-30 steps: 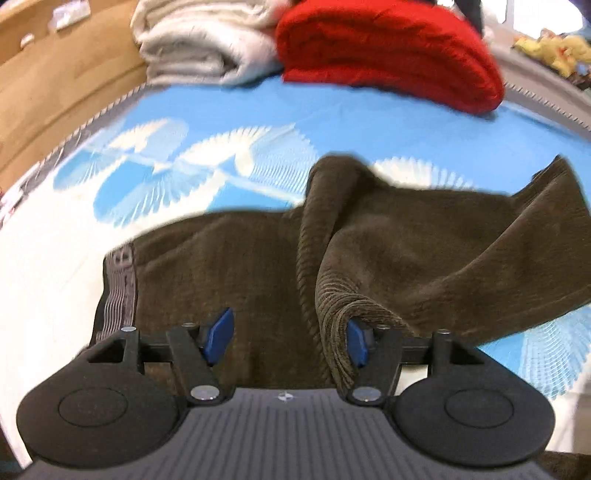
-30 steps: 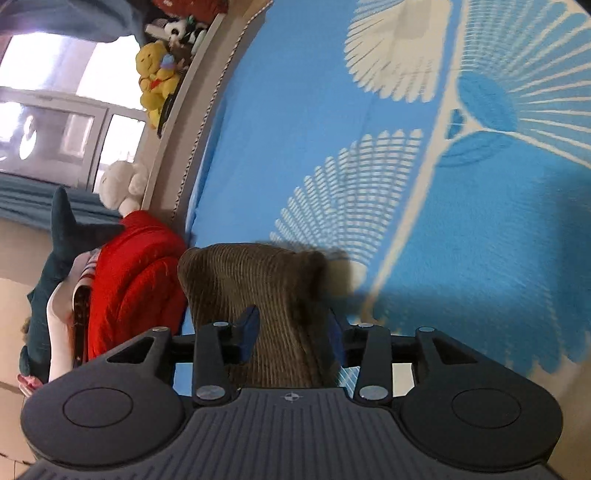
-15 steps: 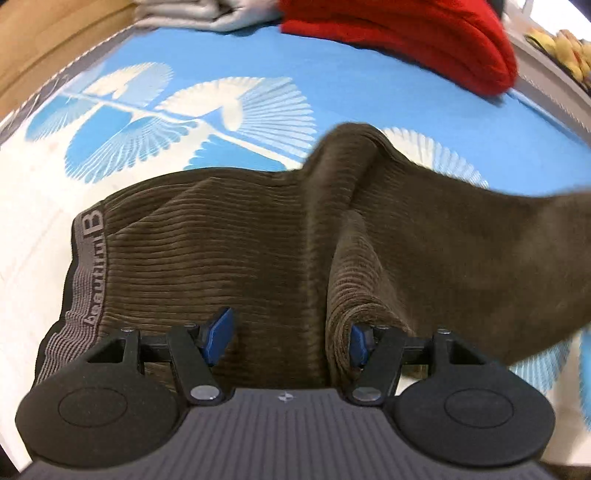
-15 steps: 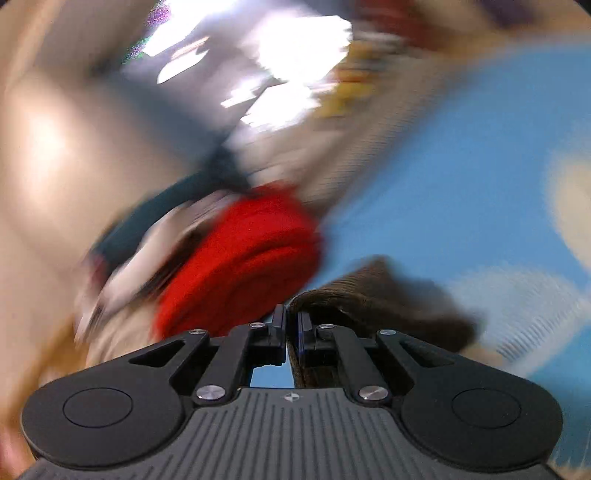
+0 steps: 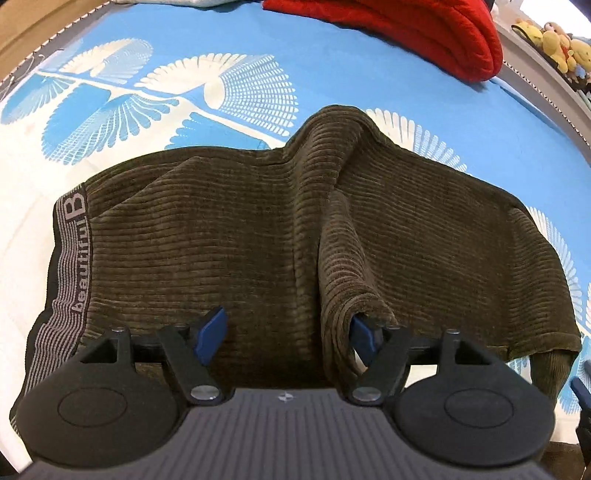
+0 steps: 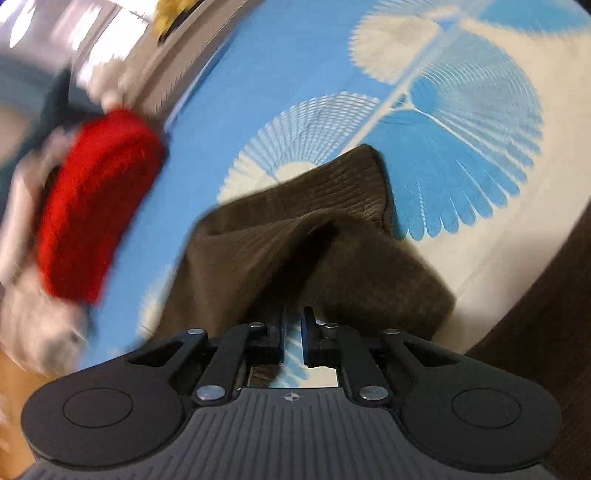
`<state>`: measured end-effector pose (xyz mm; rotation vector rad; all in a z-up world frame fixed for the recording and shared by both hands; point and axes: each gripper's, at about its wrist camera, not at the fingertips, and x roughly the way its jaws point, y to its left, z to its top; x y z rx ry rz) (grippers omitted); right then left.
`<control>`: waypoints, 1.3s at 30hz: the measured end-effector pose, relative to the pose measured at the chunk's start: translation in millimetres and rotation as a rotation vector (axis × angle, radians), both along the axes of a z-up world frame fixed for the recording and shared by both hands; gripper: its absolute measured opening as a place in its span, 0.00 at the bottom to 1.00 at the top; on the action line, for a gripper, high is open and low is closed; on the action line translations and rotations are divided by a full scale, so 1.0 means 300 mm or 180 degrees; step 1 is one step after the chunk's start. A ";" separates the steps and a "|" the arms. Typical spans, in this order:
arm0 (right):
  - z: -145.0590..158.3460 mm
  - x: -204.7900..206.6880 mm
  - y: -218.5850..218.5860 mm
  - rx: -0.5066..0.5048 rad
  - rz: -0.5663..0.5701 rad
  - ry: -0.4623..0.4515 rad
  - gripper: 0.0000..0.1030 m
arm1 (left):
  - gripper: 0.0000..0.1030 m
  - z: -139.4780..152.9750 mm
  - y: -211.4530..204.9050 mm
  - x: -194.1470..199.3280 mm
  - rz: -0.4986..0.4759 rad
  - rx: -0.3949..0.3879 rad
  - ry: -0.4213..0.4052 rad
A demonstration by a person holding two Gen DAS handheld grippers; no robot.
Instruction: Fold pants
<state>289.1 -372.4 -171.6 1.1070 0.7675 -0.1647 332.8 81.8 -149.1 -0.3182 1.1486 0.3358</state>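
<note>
The brown corduroy pants (image 5: 258,236) lie folded across the blue sheet (image 5: 332,74) with its white fan-shaped print, and everything here is placed from them. At their left end runs the grey striped waistband (image 5: 70,280), lettered "beautiful" with a large B. Over the near edge of the pants hangs the left gripper (image 5: 286,332), jaws spread wide: its left blue pad (image 5: 211,329) stands clear above the flat cloth, while its right pad sits tucked under a raised ridge of corduroy that drapes over it. Right of that ridge the top layer of the pants slopes down to a ribbed cuff at the right edge. Beyond the far right part of the pants lies a folded red knit (image 5: 424,33), and further right, off the sheet, a row of yellow plush toys (image 5: 550,40). In the right wrist view, which is blurred, the right gripper (image 6: 292,328) sits at the near edge of a bunched fold of the pants, its pads drawn close together with a slim gap showing the sheet between them; whether cloth is pinched there cannot be told.
</note>
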 end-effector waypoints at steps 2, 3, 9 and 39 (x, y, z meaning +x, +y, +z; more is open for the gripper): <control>0.008 -0.022 -0.032 0.0158 -0.0255 -0.0052 0.42 | 0.74 0.001 -0.001 0.006 0.0002 -0.0001 -0.0001; 0.008 -0.047 -0.043 0.0266 -0.0421 -0.0027 0.45 | 0.74 0.002 -0.004 0.009 -0.0007 -0.0011 -0.0002; -0.007 -0.048 -0.061 0.0659 -0.0702 -0.0034 0.46 | 0.74 -0.005 -0.048 0.021 -0.0110 0.0020 0.0011; -0.145 -0.059 -0.449 -0.0728 -0.1262 0.1003 0.06 | 0.09 -0.094 -0.262 -0.004 -0.1904 0.0103 0.0070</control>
